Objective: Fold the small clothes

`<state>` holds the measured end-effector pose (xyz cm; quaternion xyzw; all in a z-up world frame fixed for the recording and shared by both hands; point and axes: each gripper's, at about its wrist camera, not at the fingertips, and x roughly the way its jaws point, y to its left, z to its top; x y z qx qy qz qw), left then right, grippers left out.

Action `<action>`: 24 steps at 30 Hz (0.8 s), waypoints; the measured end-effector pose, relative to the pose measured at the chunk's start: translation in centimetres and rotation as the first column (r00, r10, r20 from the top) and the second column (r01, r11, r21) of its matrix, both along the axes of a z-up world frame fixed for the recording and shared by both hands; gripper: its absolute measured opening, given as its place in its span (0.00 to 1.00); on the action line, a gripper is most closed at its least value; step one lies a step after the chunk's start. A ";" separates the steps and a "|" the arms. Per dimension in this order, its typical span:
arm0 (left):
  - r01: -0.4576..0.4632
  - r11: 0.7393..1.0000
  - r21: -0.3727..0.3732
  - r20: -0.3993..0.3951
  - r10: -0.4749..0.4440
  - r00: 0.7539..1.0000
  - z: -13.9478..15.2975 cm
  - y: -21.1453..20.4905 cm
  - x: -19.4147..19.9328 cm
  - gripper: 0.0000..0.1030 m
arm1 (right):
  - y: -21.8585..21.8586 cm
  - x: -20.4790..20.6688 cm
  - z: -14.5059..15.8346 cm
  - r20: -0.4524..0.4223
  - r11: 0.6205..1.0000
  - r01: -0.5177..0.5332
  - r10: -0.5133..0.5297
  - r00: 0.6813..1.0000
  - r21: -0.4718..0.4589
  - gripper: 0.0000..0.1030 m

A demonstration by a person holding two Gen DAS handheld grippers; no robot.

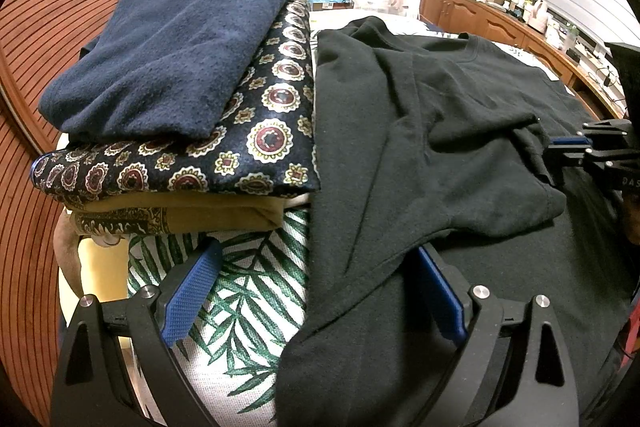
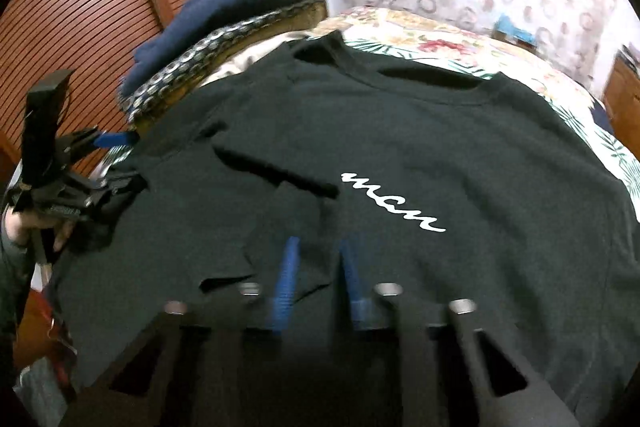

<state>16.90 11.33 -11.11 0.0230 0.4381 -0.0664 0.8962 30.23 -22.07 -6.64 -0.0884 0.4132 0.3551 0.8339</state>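
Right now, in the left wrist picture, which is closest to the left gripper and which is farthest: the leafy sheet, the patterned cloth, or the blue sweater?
From the left gripper:
1. Leafy sheet, right under and between its fingers.
2. Patterned cloth, folded, in the pile beyond the sheet, to the left.
3. Blue sweater, on top of the pile, reaching farthest back.

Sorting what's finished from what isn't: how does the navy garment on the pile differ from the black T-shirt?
The navy garment is folded into a compact bundle; the black T-shirt lies spread out, only its sleeve turned in. The navy garment tops a stack of folded clothes; the black T-shirt lies on the leaf-print cover. The navy one looks plain; the black one carries white script lettering. Both are dark, soft fabric.
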 end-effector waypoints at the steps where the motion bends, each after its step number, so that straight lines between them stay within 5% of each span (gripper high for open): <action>1: 0.000 1.000 0.000 0.000 0.000 1.000 0.0 0.0 0.0 0.91 | 0.1 -0.2 0.2 0.014 1.000 -0.019 0.019 1.000 -0.012 0.04; 4: 0.000 1.000 0.000 0.000 0.000 1.000 0.0 0.0 0.0 0.91 | -1.7 0.3 1.5 0.088 0.998 0.017 -0.012 0.996 -0.053 0.03; 8: 0.000 1.000 0.000 0.000 0.000 1.000 0.0 0.0 0.0 0.91 | -4.2 2.1 2.7 0.174 0.973 0.216 -0.199 0.964 -0.081 0.03; 12: 0.000 1.000 0.000 0.000 0.000 1.000 0.0 0.0 0.0 0.91 | -5.1 1.9 3.2 0.227 0.949 0.307 -0.286 0.931 -0.067 0.27; 21: -0.021 1.000 0.002 -0.004 0.021 1.000 0.2 0.2 -0.4 0.91 | -1.9 -3.8 1.3 0.103 0.994 0.063 -0.072 0.992 0.090 0.29; 24: -0.025 0.999 -0.025 0.064 0.027 0.998 1.8 0.7 -1.8 0.92 | -0.6 -4.8 0.0 0.086 0.995 0.025 -0.033 0.996 0.093 0.29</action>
